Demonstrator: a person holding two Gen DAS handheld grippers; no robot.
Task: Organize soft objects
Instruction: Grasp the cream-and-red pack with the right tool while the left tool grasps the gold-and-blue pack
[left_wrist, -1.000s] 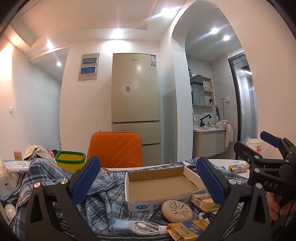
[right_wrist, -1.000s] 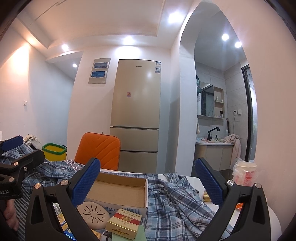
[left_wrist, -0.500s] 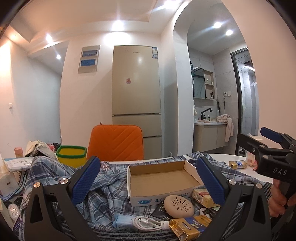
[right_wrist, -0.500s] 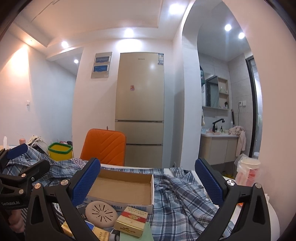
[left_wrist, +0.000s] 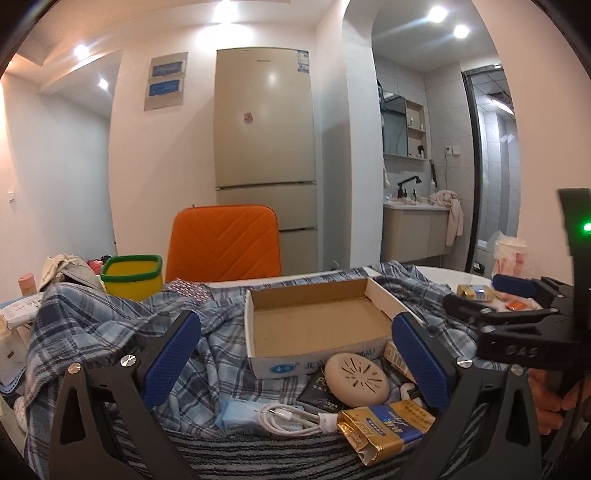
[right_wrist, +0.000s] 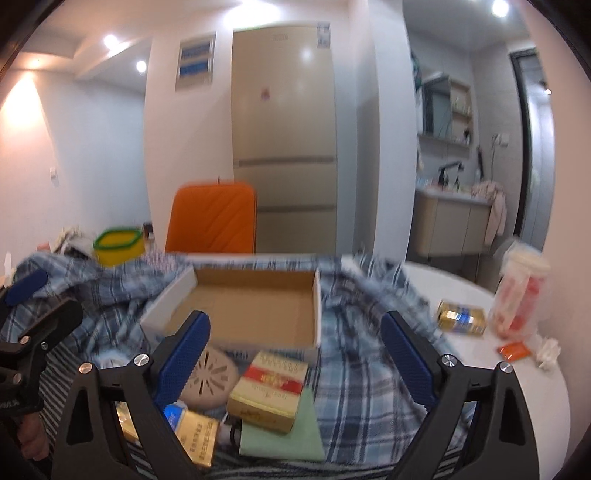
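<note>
The blue plaid shirt (left_wrist: 110, 325) is the largest thing here: it lies crumpled across the table with its long axis running left to right, spreading past the outer side of both left fingers and bunching highest beyond the left finger (left_wrist: 171, 356) of the left gripper (left_wrist: 295, 363). Which end is collar or hem cannot be told from the folds. In the right wrist view the same shirt (right_wrist: 369, 354) passes under and between the fingers of the right gripper (right_wrist: 295, 362).

The white table (right_wrist: 517, 387) shows bare only beyond the right finger of the right gripper; a cream refrigerator (left_wrist: 264, 147) and an orange chair back (left_wrist: 223, 242) stand far ahead, with a bathroom alcove to the right.

An open cardboard box (left_wrist: 317, 321) sits on the shirt, straight ahead between the left gripper's fingers. Closer in lie a round beige vented disc (left_wrist: 356, 374), a white cable (left_wrist: 291, 419) and a gold packet (left_wrist: 384, 424). A red and gold carton (right_wrist: 267, 391) lies between the right gripper's fingers.

Both grippers stand with fingers spread wide, holding nothing. The right wrist view is motion-blurred, and its lower items are partly hidden behind the gripper frame.
</note>
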